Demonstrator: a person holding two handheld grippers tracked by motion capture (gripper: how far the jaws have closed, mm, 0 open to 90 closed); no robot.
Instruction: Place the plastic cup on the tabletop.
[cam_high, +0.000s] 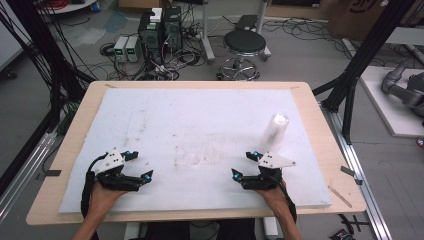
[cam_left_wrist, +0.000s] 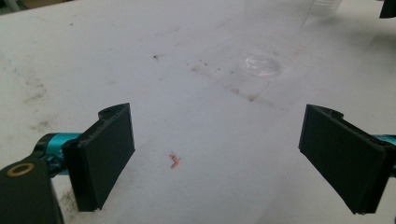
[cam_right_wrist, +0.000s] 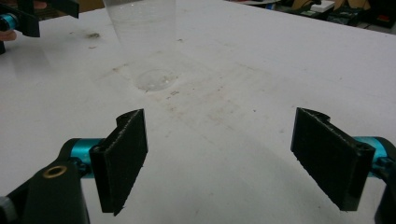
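My left gripper (cam_high: 140, 165) rests open at the front left of the white foam board (cam_high: 190, 110), its jaws wide apart (cam_left_wrist: 219, 140) with only a tiny orange scrap (cam_left_wrist: 173, 161) on the board between them. At the front right, my right gripper (cam_high: 243, 165) is open too, and nothing lies between its jaws (cam_right_wrist: 219, 144). A clear plastic cup (cam_right_wrist: 144, 42) stands upright ahead of the right jaws; its round base (cam_left_wrist: 259, 65) lies ahead of the left jaws. A tall translucent cup (cam_high: 275, 132) stands just behind the right gripper. I cannot tell whether it is the same cup.
The board lies on a wooden table (cam_high: 325, 150) and carries faint brown smudges (cam_high: 195, 155). Beyond the table's far edge are a black stool (cam_high: 244, 45), electronics boxes (cam_high: 160, 30) and cables. Black frame posts (cam_high: 357, 65) flank the table, and a grey robot arm (cam_high: 400, 85) lies at right.
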